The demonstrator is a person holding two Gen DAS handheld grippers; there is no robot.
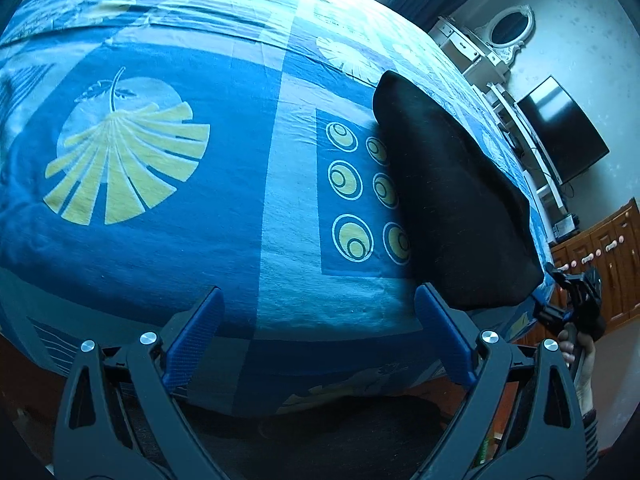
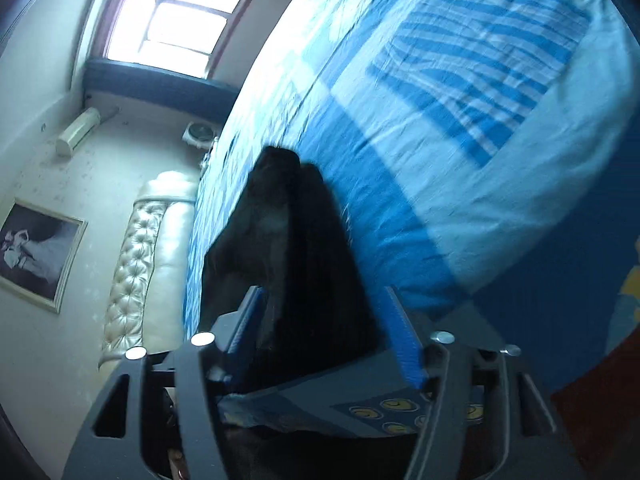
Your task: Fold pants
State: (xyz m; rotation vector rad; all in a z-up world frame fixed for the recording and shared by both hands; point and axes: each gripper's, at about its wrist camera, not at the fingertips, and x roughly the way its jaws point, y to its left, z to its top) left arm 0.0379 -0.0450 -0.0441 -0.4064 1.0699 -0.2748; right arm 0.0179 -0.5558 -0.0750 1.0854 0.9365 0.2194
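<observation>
The black pants [image 1: 448, 200] lie as a long dark bundle on the right side of the blue patterned bed [image 1: 180, 260], reaching toward the near edge. My left gripper [image 1: 320, 308] is open and empty above the near edge of the bed, left of the pants. My right gripper [image 1: 576, 304] shows at the pants' near right end, held by a hand. In the right wrist view the right gripper [image 2: 324, 308] has its jaws apart with the black pants [image 2: 304, 248] lying between the blue fingers; no firm grip shows.
A dresser with an oval mirror [image 1: 512, 28], a dark TV [image 1: 564, 132] and wooden cabinets [image 1: 600, 256] stand right of the bed. A padded headboard [image 2: 148, 260], a framed picture [image 2: 36, 252] and a window [image 2: 184, 12] show in the right wrist view.
</observation>
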